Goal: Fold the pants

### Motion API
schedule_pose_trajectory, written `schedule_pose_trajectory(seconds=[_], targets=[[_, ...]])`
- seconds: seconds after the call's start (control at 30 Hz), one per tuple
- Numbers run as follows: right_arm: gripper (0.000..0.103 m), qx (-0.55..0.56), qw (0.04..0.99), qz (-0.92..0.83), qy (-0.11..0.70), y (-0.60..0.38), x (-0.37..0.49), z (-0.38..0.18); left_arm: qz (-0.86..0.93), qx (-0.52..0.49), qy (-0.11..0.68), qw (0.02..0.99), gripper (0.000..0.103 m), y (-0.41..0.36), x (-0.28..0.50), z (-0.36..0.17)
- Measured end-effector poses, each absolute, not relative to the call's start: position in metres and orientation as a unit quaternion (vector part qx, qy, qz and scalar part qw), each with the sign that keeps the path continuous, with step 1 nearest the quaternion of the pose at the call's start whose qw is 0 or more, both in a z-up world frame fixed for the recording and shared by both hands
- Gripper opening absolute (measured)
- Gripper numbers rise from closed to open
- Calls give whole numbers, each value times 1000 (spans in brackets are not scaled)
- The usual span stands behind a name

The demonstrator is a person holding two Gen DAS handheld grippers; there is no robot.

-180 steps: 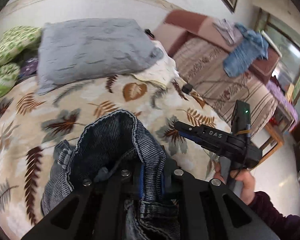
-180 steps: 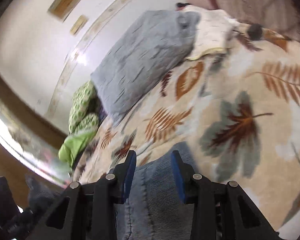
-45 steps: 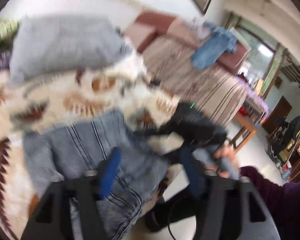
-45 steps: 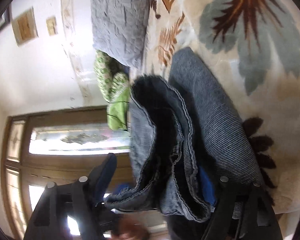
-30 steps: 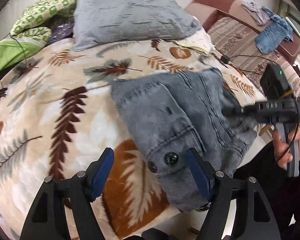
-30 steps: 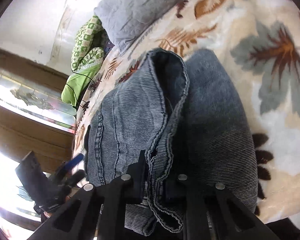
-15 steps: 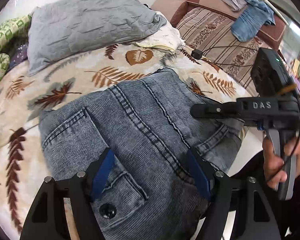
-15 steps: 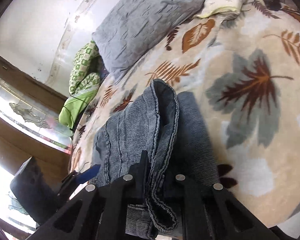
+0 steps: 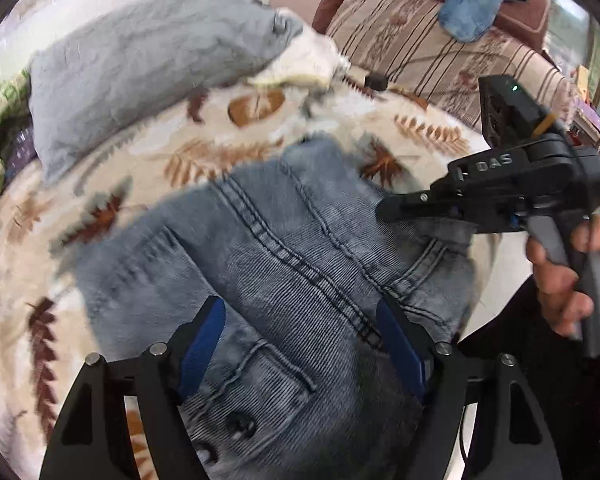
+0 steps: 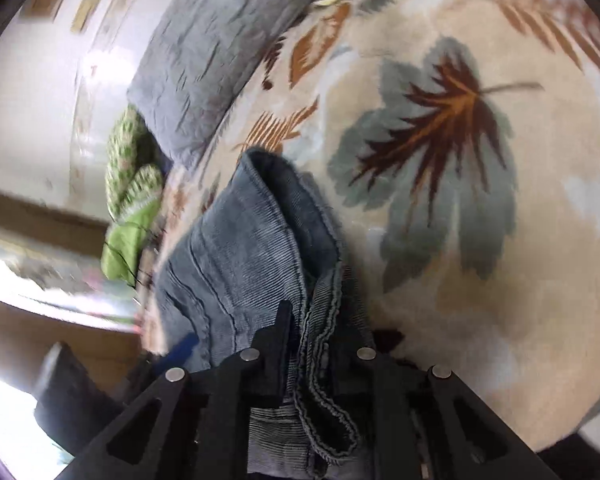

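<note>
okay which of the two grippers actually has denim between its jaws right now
The right gripper: a bunched edge of the jeans sits between its narrow jaws, which are opening. The left gripper stands wide above the jeans, gripping nothing.

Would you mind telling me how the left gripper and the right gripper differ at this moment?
The left gripper stands wide open over the flat jeans, gripping nothing; the right gripper is nearly shut with a bunched jeans edge between its fingers, just starting to open. Both are black and hand-held.
</note>
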State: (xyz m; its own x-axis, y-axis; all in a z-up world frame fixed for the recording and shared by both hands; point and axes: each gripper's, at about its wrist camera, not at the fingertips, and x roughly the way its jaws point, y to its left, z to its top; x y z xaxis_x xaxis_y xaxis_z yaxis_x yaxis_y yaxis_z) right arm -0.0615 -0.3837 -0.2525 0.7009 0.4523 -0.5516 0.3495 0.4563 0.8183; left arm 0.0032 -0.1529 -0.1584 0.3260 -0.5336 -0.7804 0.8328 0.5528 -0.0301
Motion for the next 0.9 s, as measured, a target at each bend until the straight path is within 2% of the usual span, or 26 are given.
schedule_pose_trajectory(seconds=[0.13, 0.23, 0.47, 0.6, 0.67, 0.73, 0.9], targets=[[20, 493, 812, -7, 312, -388, -76, -220, -412, 180, 333, 829, 80, -124, 1, -116], [20, 470, 834, 25, 288, -377, -62, -200, -365, 183, 338, 848, 82, -110, 20, -114], [20, 385, 852, 78, 345, -320, 1, -183, -270, 167, 459, 830, 82, -101, 71, -172], [21, 400, 823, 68, 397, -314, 23, -210, -258, 129, 488, 824, 84, -102, 79, -194], [19, 420, 795, 68, 433, -315, 30, -236, -248, 130, 492, 824, 90, -103, 82, -202], [19, 444, 781, 76, 433, -319, 33, -249, -237, 114, 503, 823, 95, -103, 86, -205], [19, 460, 784, 92, 407, -326, 22, -242, -234, 74, 514, 822, 95, -85, 83, -194]])
